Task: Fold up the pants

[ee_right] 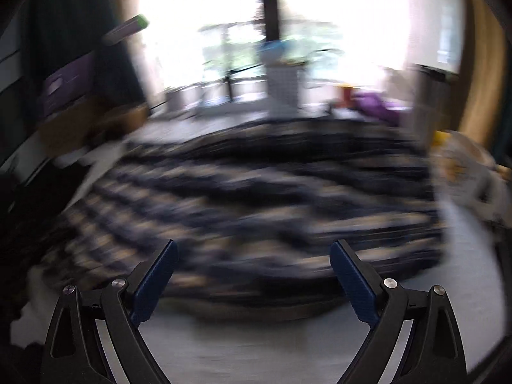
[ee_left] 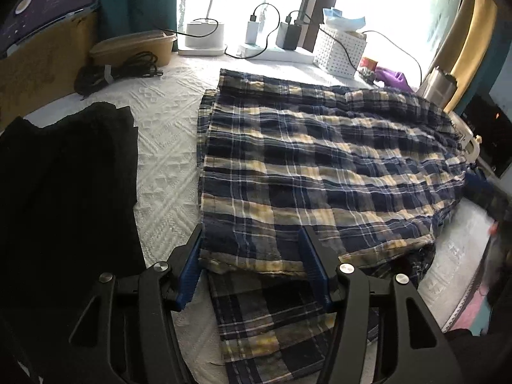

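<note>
Blue, white and yellow plaid pants lie folded over on a white textured cloth. One layer reaches under my left gripper. My left gripper is open, its blue pads on either side of the near left edge of the upper fold, holding nothing. In the right wrist view the pants are heavily blurred by motion. My right gripper is open and empty, a little short of the pants' near edge.
A black garment lies to the left. At the back stand a brown tub, a coiled black cable, chargers on a power strip and a white perforated basket. The table's right edge is close.
</note>
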Action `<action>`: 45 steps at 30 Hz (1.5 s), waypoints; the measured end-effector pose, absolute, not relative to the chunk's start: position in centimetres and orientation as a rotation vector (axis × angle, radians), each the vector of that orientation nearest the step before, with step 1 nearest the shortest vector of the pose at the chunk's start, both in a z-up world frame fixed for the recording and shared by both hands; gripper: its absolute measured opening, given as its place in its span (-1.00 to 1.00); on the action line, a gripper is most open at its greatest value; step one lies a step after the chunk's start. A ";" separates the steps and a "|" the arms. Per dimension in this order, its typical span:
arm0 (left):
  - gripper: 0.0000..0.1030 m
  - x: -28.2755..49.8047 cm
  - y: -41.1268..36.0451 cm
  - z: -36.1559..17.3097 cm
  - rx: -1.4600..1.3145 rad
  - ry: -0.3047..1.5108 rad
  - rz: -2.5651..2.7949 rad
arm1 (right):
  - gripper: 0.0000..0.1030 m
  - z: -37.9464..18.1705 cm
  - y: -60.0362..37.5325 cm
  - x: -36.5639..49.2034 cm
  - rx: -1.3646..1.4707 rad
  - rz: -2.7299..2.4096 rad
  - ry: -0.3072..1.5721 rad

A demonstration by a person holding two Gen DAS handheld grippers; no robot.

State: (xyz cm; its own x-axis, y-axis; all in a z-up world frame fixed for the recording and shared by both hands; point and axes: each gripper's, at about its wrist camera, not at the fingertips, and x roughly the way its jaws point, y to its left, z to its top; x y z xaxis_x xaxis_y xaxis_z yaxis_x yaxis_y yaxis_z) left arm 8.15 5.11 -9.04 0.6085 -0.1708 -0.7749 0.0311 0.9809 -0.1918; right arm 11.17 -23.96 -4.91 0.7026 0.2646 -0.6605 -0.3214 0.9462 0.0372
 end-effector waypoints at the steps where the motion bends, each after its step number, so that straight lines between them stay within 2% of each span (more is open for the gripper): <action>1: -0.05 8.1 5.3 -9.0 -0.171 0.907 -0.117 | 0.65 -5.4 -22.3 10.9 -0.091 0.369 0.735; 2: -0.28 8.0 5.4 -9.0 -0.172 0.903 -0.112 | 0.60 -6.0 -20.4 10.6 -0.099 0.415 0.753; 3: -0.37 8.0 5.5 -9.0 -0.171 0.900 -0.110 | 0.52 -6.2 -19.3 10.4 -0.107 0.441 0.763; 4: -0.55 7.8 5.7 -9.0 -0.175 0.894 -0.112 | 0.44 -6.4 -18.1 10.1 -0.119 0.471 0.769; 7: -0.75 7.3 6.1 -8.6 -0.183 0.875 -0.125 | 0.33 -6.5 -15.7 9.3 -0.136 0.542 0.772; 11: -0.83 6.3 6.1 -7.7 -0.188 0.837 -0.143 | -0.04 -6.3 -13.2 7.9 -0.169 0.625 0.760; 13: -0.84 5.9 6.0 -7.3 -0.188 0.821 -0.153 | -0.28 -6.6 -12.1 7.4 -0.198 0.655 0.765; 17: -0.92 5.3 5.5 -6.6 -0.179 0.804 -0.181 | -0.34 -7.7 -10.5 7.2 -0.261 0.685 0.780; 19: -0.93 5.0 5.2 -6.4 -0.172 0.805 -0.191 | -0.69 -8.4 -10.2 7.3 -0.293 0.666 0.788; 21: -0.93 4.5 5.2 -5.9 -0.171 0.798 -0.193 | -0.87 -8.2 -10.5 7.3 -0.288 0.650 0.780; 30: -0.93 2.1 5.6 -4.7 -0.171 0.791 -0.184 | -0.90 -6.1 -11.8 4.4 -0.296 0.708 0.721; 45: -0.93 0.3 6.7 -8.3 -0.190 0.921 -0.108 | -0.90 -9.1 -10.0 2.2 -0.327 0.860 0.850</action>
State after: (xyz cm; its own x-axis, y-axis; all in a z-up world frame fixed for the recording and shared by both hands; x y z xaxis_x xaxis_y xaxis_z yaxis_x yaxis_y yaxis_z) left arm 0.26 6.66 -8.34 0.6015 -0.1736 -0.7798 0.0117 0.9779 -0.2087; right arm 2.19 -9.99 -9.07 0.3597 0.5305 -0.7675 -0.7742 0.6288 0.0718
